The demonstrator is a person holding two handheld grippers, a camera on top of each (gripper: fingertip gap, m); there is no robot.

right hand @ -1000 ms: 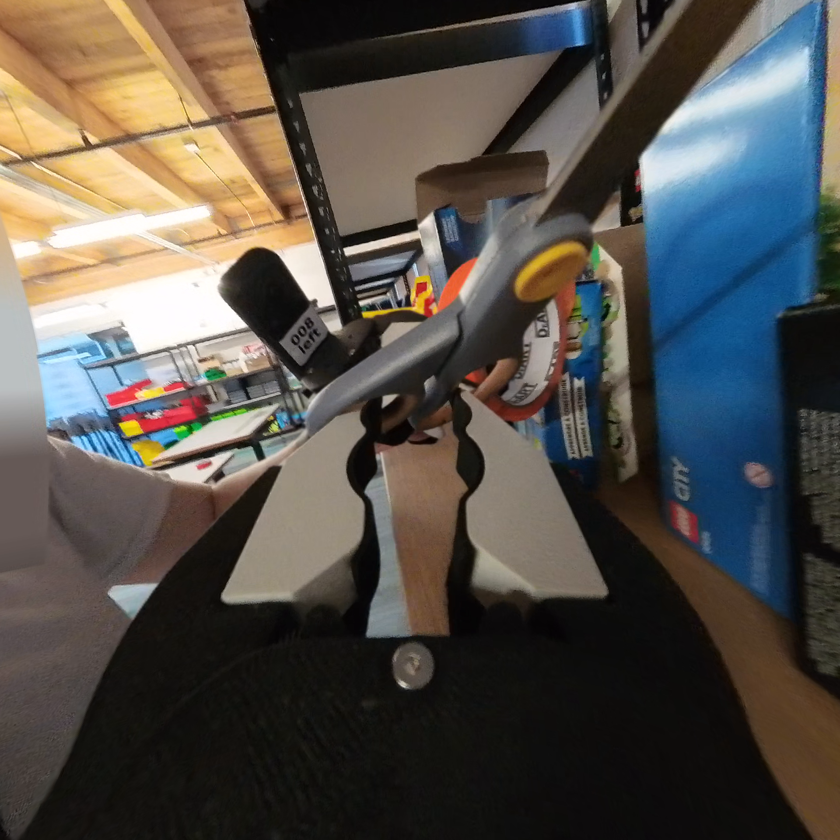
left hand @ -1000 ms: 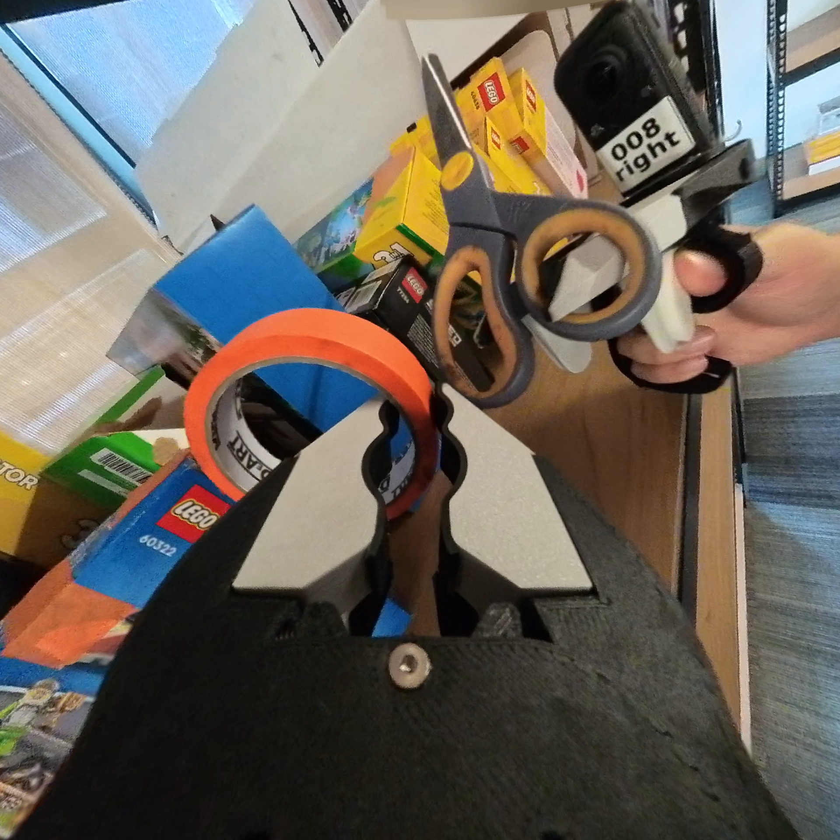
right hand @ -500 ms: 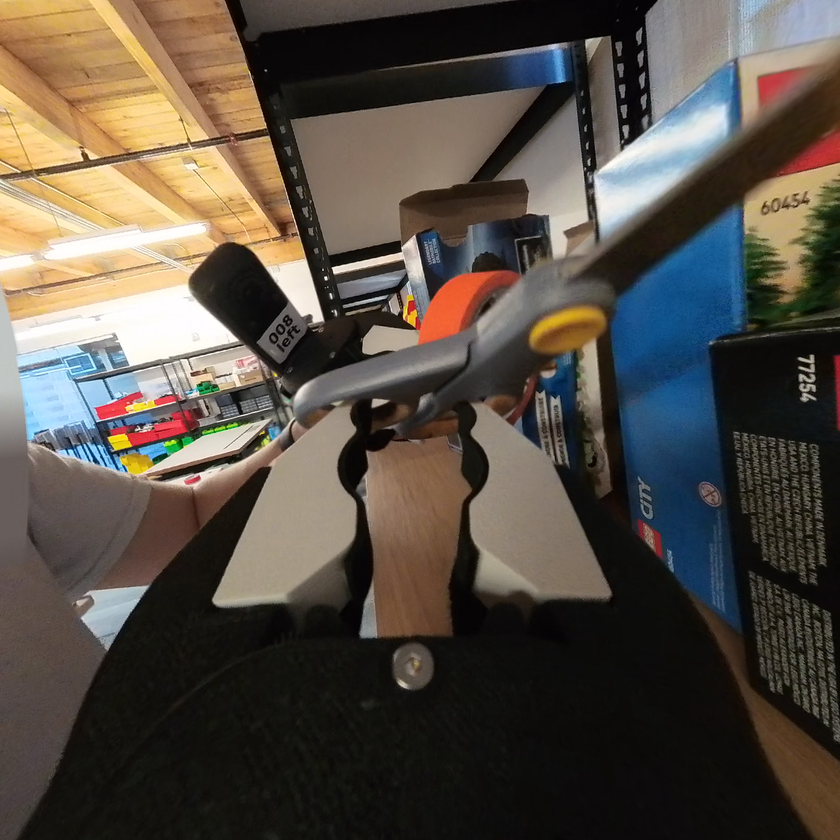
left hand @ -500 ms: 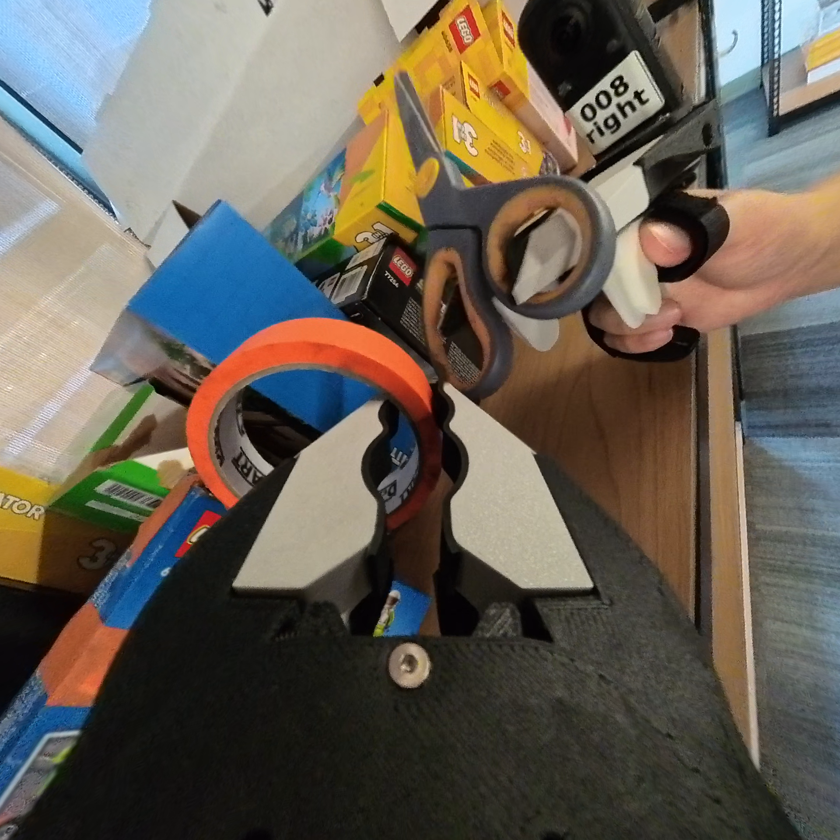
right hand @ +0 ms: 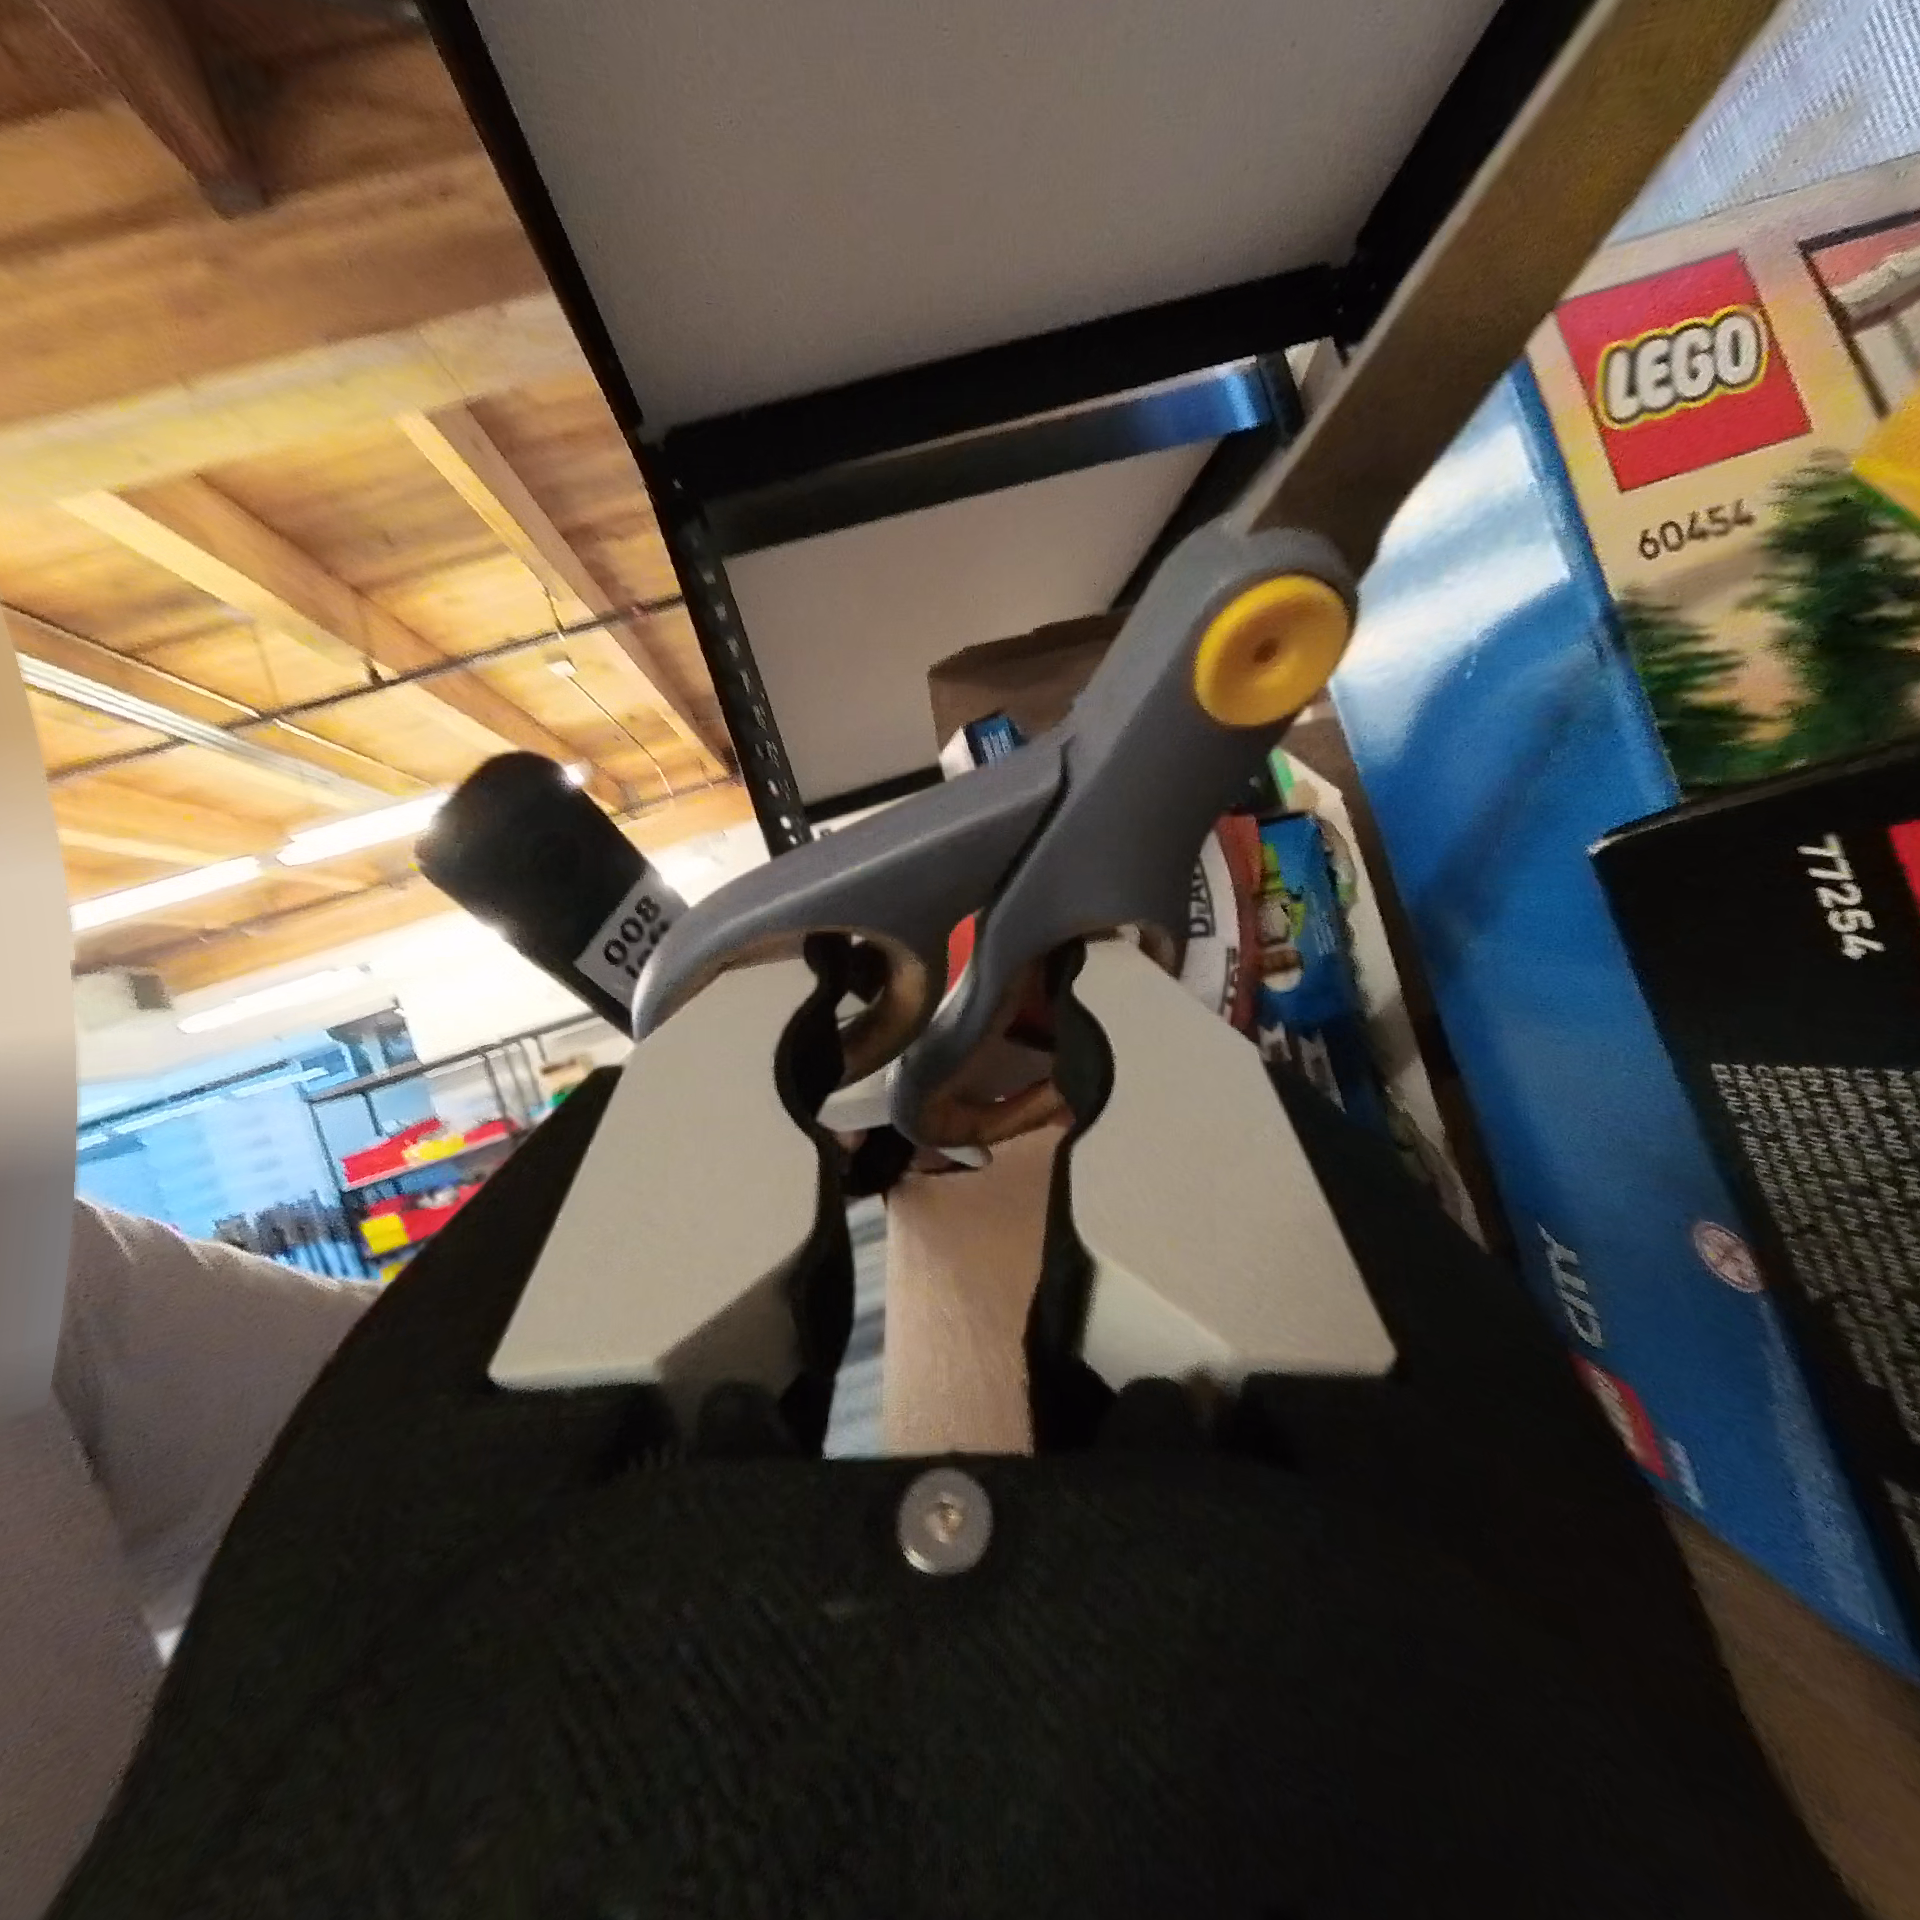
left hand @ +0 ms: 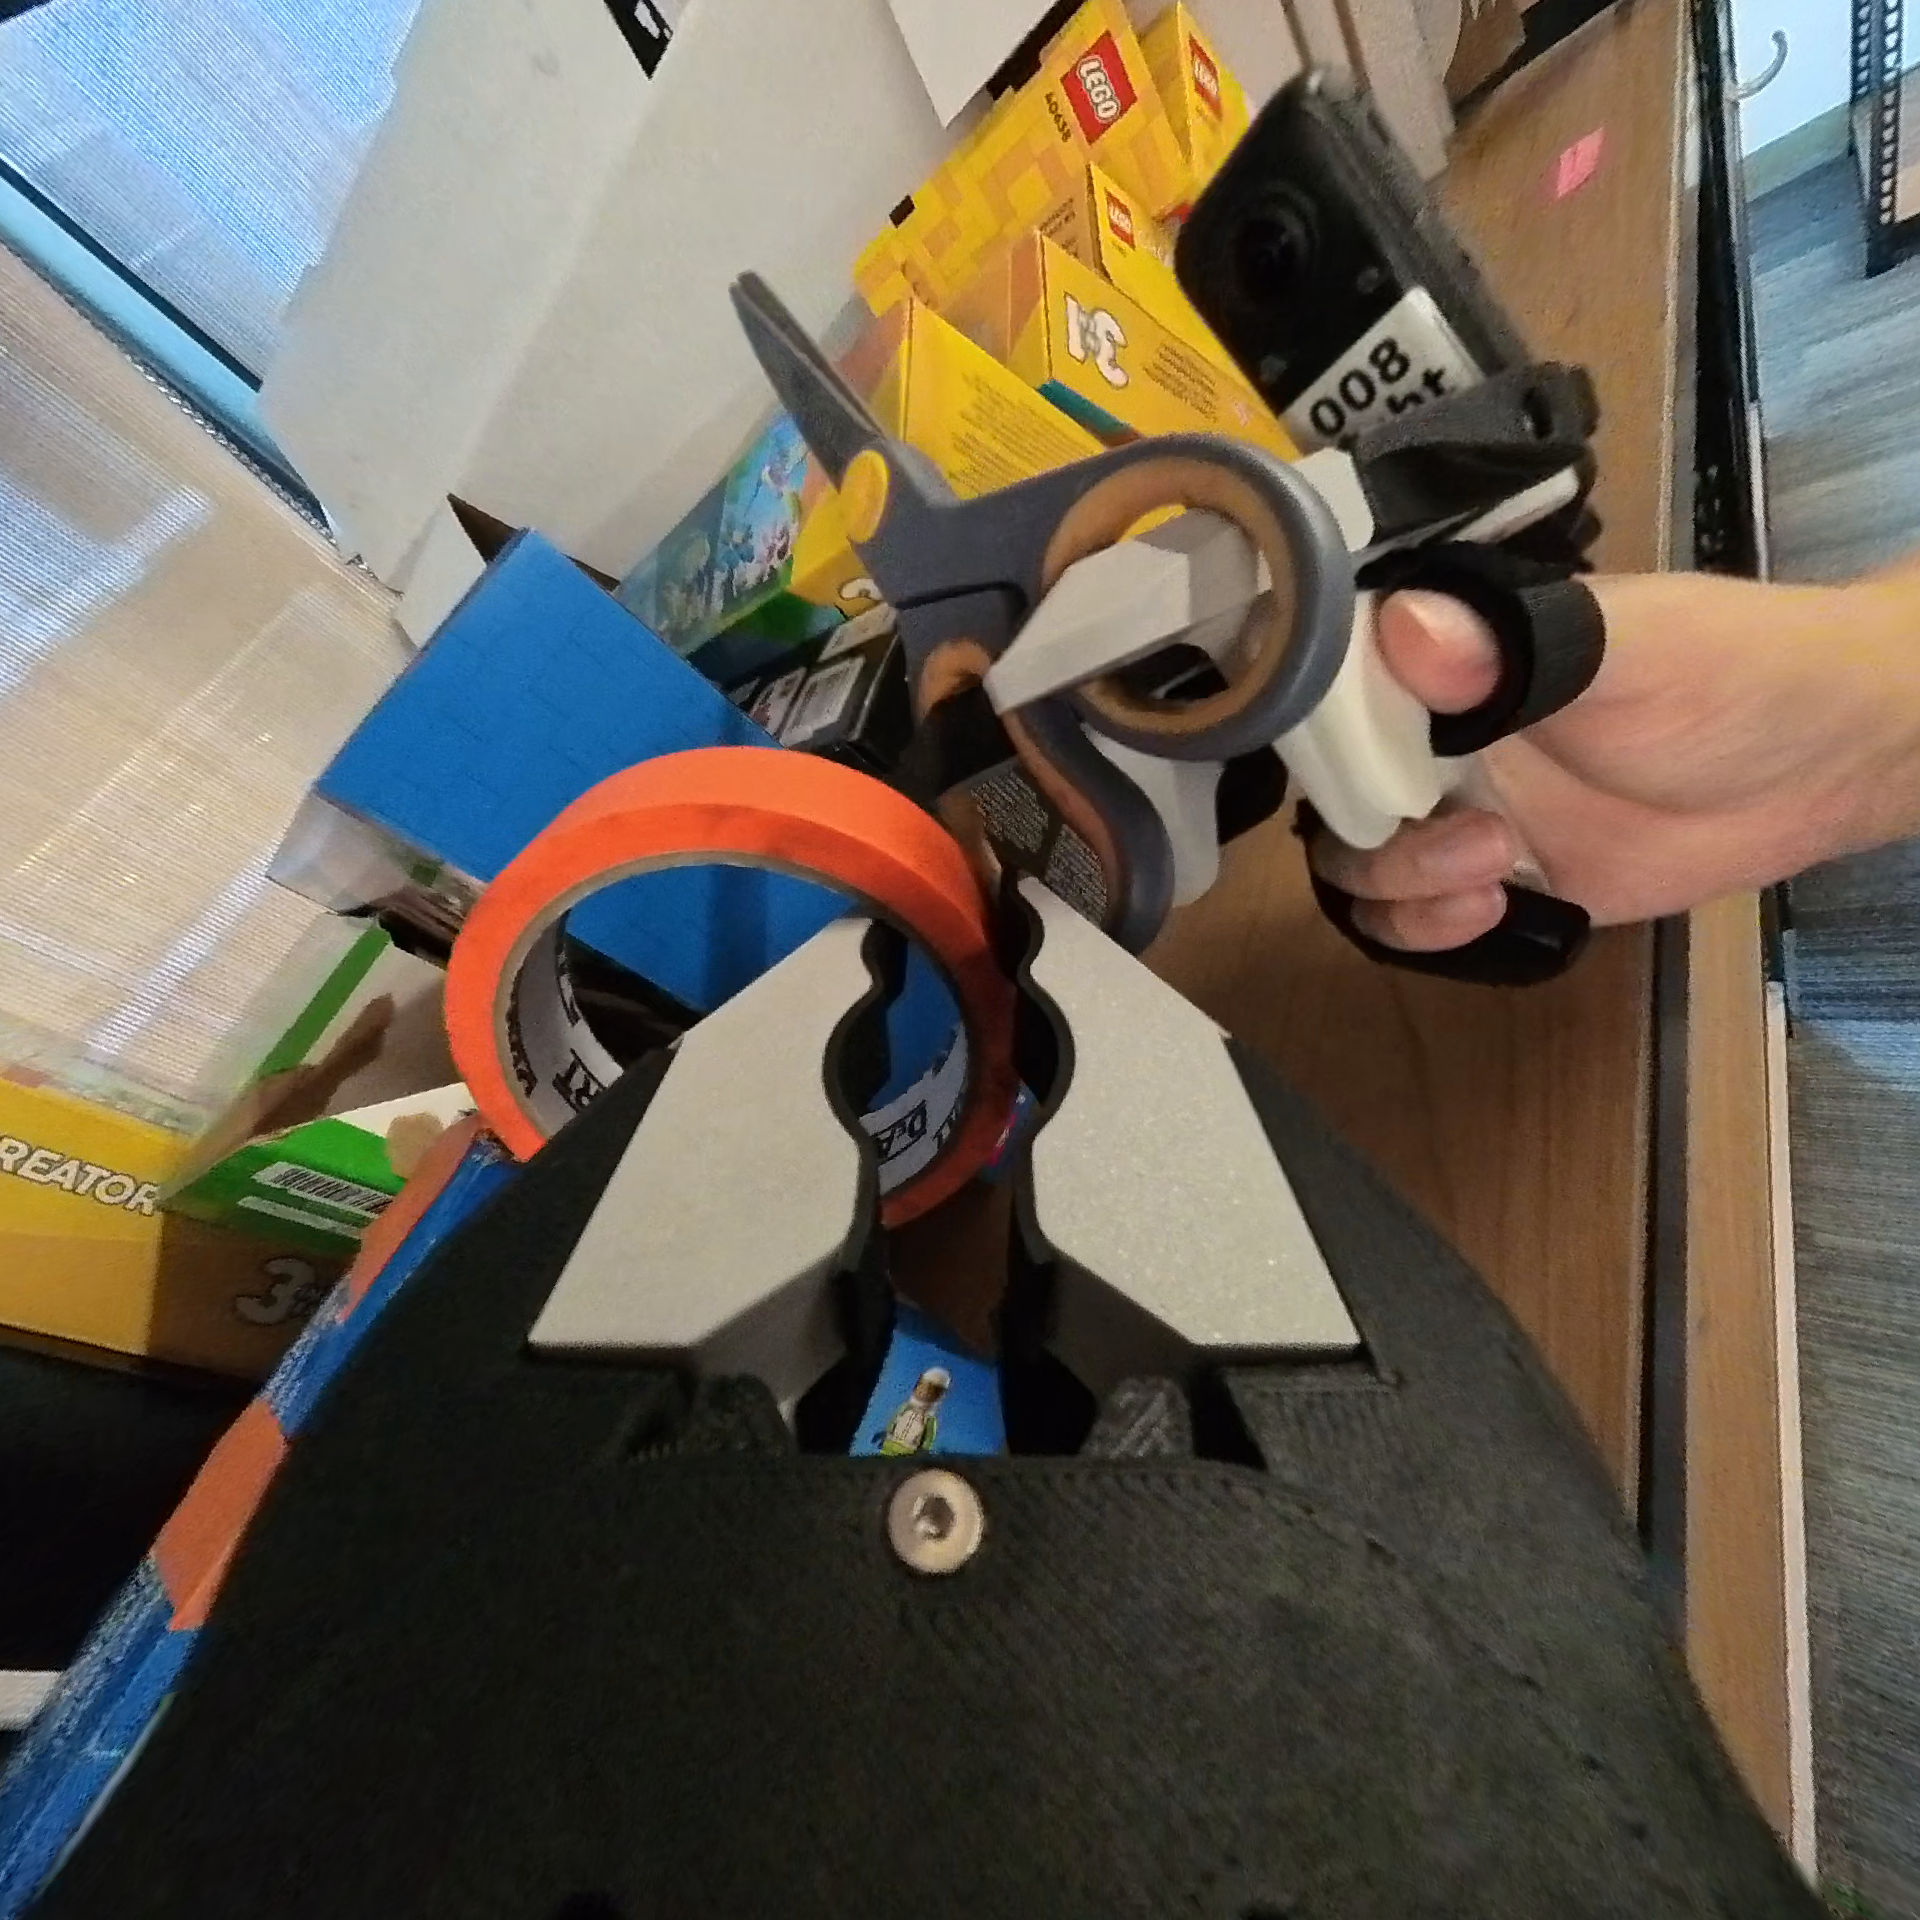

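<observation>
My left gripper (left hand: pixel 951 914) is shut on an orange tape roll (left hand: pixel 727 800) and holds it upright in the air, pinched at its right rim. My right gripper (right hand: pixel 935 987) carries grey scissors with a yellow pivot (right hand: pixel 1143 727); its fingers sit in the handle loops. In the left wrist view the scissors (left hand: pixel 935 520) hang just above and right of the tape, blades together and pointing up-left toward yellow boxes. The right gripper (left hand: pixel 1091 769) is held by a hand (left hand: pixel 1662 727). The tape (right hand: pixel 1210 935) shows behind the scissors in the right wrist view.
A wooden shelf (left hand: pixel 1455 1039) holds toy boxes: a blue one (left hand: pixel 561 707), yellow ones (left hand: pixel 1039 312), a large white box (left hand: pixel 623 208). In the right wrist view a blue box (right hand: pixel 1507 935) and a black box (right hand: pixel 1818 1039) stand close on the right; black shelf posts (right hand: pixel 727 623) rise behind.
The right gripper and scissors have come lower and closer to the tape roll, with the blades swung more to the left. The tape stays gripped in the left gripper.
</observation>
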